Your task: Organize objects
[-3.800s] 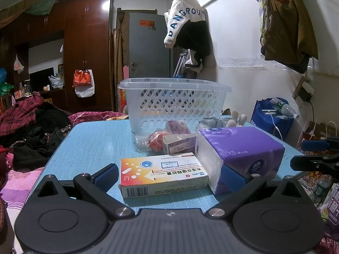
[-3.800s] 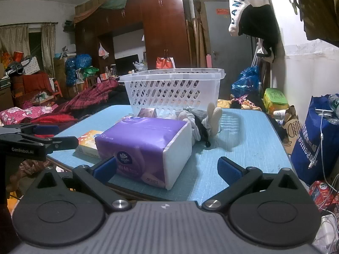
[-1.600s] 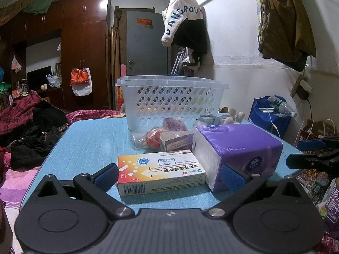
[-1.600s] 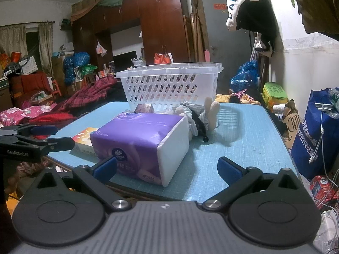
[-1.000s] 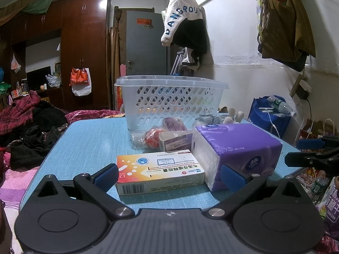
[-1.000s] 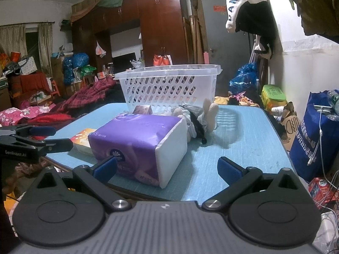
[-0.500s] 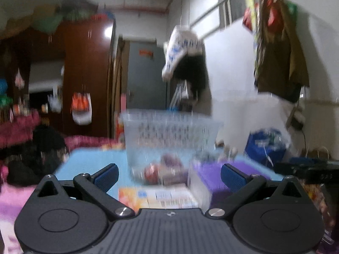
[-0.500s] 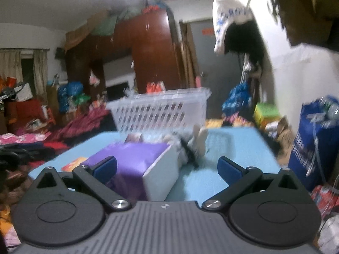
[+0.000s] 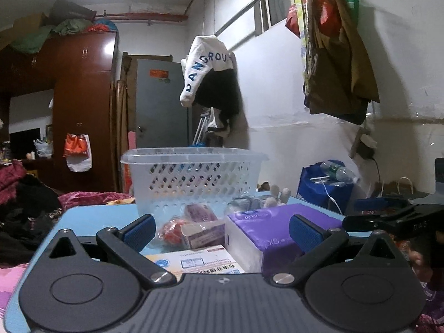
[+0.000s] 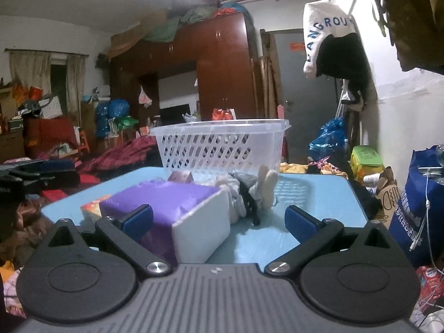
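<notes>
Our left gripper [image 9: 220,229] and right gripper [image 10: 219,219] both hang with jaws spread wide, empty, low in frame, lined up for a first pick; the medicine box [image 9: 194,260] and tissue pack [image 10: 169,202] lie mid-frame before the basket [image 9: 191,172], which we judge empty.
</notes>
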`<state>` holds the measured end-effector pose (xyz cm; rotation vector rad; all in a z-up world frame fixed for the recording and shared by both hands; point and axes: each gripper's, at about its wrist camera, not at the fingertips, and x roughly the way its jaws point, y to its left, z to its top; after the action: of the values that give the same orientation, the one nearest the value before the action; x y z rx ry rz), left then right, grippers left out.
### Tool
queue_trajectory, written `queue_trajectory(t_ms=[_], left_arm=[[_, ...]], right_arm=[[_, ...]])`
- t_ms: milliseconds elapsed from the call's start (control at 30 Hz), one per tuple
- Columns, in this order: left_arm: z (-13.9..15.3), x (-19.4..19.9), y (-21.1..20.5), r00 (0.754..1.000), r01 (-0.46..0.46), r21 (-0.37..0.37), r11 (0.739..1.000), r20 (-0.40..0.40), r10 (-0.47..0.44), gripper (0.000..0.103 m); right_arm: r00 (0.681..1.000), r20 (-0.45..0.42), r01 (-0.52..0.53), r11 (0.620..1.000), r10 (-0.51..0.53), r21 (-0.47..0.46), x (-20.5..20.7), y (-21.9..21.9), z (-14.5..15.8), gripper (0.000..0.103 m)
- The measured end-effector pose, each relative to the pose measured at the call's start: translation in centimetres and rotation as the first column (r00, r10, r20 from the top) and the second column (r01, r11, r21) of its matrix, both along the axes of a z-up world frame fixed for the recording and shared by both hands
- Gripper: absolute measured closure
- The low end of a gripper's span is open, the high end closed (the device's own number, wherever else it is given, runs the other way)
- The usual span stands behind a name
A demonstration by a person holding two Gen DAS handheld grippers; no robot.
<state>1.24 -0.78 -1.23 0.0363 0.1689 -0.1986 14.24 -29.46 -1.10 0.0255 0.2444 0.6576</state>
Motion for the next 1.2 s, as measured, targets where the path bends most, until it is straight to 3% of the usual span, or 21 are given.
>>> queue_trajectory(t_ms=[200,467,700,867,967,1200], left_arm=[[-1.7,1.0,0.2,0.999,0.039,-0.015,0.999,-0.037,-0.040,0.001],[-3.1,1.3,-0.5,0.995,0.081,0.003,0.997,-0.052,-0.080,0.012],[-3.7,1.5,-0.2,0.992,0.114,-0.003,0.993,-0.060,-0.114,0.020],[-4.2,1.3,-0.6,0.988,0.148,0.019,0.989,-0.052,-0.147,0.028],[-4.3,1.3,-0.6,0.984,0.171,0.018,0.985,-0.050,-0.170,0.037],[-4.6,1.2,-0.8,0.969,0.244,0.016,0.970,-0.052,-0.243,0.050]], right_arm=[[0.999,-0.021,-0.046,0.999,0.046,0.012,0.6,-0.2,-0.8,0.002],[0.994,-0.021,-0.107,0.994,0.107,0.002,-0.4,0.2,-1.5,0.022],[0.989,-0.018,-0.144,0.990,0.144,0.003,-0.6,0.4,-1.5,0.031],[0.984,-0.026,-0.175,0.985,0.175,-0.001,-0.5,0.5,-1.7,0.042],[0.979,-0.037,-0.198,0.980,0.198,-0.001,-0.3,0.4,-2.0,0.051],[0.975,-0.029,-0.221,0.975,0.221,0.000,-0.4,-0.1,-2.1,0.061]])
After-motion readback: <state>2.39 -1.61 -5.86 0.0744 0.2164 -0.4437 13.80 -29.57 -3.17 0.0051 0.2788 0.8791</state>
